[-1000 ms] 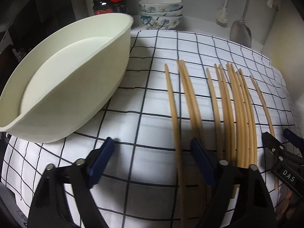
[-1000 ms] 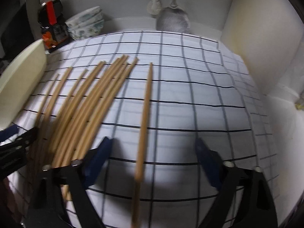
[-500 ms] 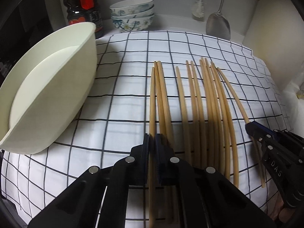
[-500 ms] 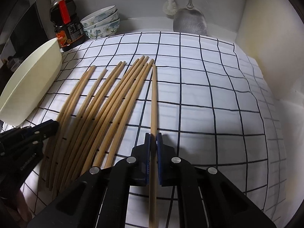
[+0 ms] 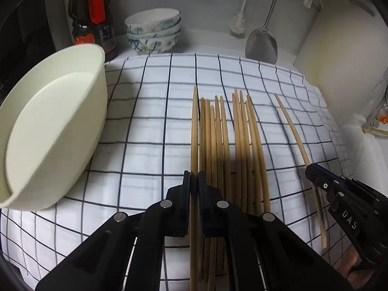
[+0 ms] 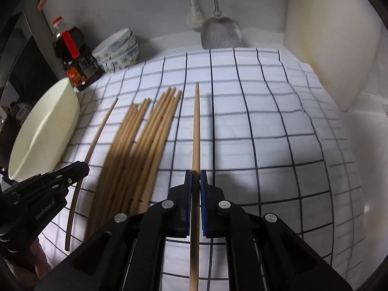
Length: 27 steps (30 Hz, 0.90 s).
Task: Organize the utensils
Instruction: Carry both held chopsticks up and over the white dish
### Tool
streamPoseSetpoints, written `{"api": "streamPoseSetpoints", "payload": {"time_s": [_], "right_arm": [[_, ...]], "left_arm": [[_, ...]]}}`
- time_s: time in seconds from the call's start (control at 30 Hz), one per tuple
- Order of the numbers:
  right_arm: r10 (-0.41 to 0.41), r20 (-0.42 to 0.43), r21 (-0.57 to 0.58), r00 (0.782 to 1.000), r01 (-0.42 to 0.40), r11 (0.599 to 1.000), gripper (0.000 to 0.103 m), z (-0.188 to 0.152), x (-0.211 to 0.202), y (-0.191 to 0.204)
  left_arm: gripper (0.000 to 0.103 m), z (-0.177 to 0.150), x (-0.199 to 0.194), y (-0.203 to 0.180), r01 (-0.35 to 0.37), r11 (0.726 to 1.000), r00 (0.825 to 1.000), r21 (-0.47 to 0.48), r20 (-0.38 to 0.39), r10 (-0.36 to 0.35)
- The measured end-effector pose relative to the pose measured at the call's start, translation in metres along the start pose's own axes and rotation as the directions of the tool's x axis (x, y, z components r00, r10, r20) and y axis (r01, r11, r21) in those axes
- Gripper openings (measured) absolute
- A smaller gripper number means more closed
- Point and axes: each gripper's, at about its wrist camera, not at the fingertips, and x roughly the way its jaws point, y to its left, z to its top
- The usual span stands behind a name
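Several wooden chopsticks (image 5: 228, 145) lie side by side on a white checked cloth (image 5: 150, 126). My left gripper (image 5: 194, 173) is shut on one chopstick (image 5: 194, 126) at the left edge of the row, raised off the cloth. My right gripper (image 6: 196, 172) is shut on another chopstick (image 6: 196, 126), held above the cloth to the right of the remaining chopsticks (image 6: 138, 145). Each view shows the other gripper at its side: the right gripper (image 5: 309, 167) with its chopstick (image 5: 291, 126), and the left gripper (image 6: 84, 166) with its chopstick (image 6: 99, 131). A cream oval tub (image 5: 55, 131) stands at the left.
At the back stand a dark sauce bottle (image 5: 93, 17), stacked patterned bowls (image 5: 154, 31), a hanging metal spatula (image 5: 262, 43) and a white brush (image 5: 237, 24). A pale wall panel (image 6: 327, 48) bounds the right side. The cream tub (image 6: 43, 131) crowds the left edge.
Both grippers went from wide open to shut, each on one chopstick. Both have since risen, lifting their chopsticks off the cloth.
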Motion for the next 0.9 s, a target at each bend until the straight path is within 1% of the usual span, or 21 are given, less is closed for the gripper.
{"api": "streamPoseSetpoints", "payload": {"time_s": [0.13, 0.23, 0.33, 0.4, 0.43, 0.47, 0.57, 0.7, 0.8, 0.9], "right_arm": [[0.016, 0.039, -0.004, 0.999, -0.016, 1.000, 0.006, 0.013, -0.020, 0.011], [0.046, 0.067, -0.011, 0.997, -0.046, 0.999, 0.006, 0.025, -0.035, 0.026], [0.079, 0.089, -0.035, 0.993, -0.076, 0.996, 0.006, 0.036, -0.045, 0.050], [0.112, 0.095, -0.061, 0.989, -0.106, 0.992, 0.006, 0.046, -0.047, 0.074], [0.126, 0.095, -0.067, 0.987, -0.120, 0.991, 0.006, 0.048, -0.047, 0.082], [0.150, 0.091, -0.076, 0.984, -0.144, 0.987, 0.006, 0.052, -0.046, 0.095], [0.202, 0.078, -0.107, 0.976, -0.194, 0.975, 0.006, 0.060, -0.041, 0.133], [0.266, 0.055, -0.154, 0.962, -0.255, 0.955, 0.006, 0.073, -0.027, 0.191], [0.292, 0.023, -0.181, 0.956, -0.283, 0.942, 0.006, 0.078, -0.010, 0.226], [0.304, -0.012, -0.198, 0.952, -0.301, 0.933, 0.006, 0.083, 0.008, 0.257]], "left_arm": [[0.007, 0.013, -0.026, 0.010, 0.011, 1.000, 0.999, 0.005, 0.043, -0.011], [0.007, 0.024, -0.048, 0.027, 0.010, 1.000, 0.997, -0.006, 0.079, -0.009], [0.007, 0.034, -0.070, 0.052, -0.014, 1.000, 0.993, -0.026, 0.114, 0.016], [0.007, 0.038, -0.080, 0.069, -0.030, 0.999, 0.991, -0.040, 0.128, 0.035], [0.007, 0.040, -0.088, 0.084, -0.046, 0.997, 0.989, -0.055, 0.139, 0.053], [0.007, 0.044, -0.092, 0.092, -0.054, 0.996, 0.987, -0.064, 0.145, 0.063], [0.007, 0.049, -0.105, 0.134, -0.095, 0.989, 0.981, -0.111, 0.156, 0.112], [0.007, 0.052, -0.109, 0.184, -0.136, 0.978, 0.976, -0.160, 0.150, 0.160], [0.007, 0.052, -0.103, 0.215, -0.146, 0.972, 0.977, -0.185, 0.125, 0.171], [0.007, 0.052, -0.094, 0.234, -0.148, 0.970, 0.980, -0.193, 0.103, 0.170]]}}
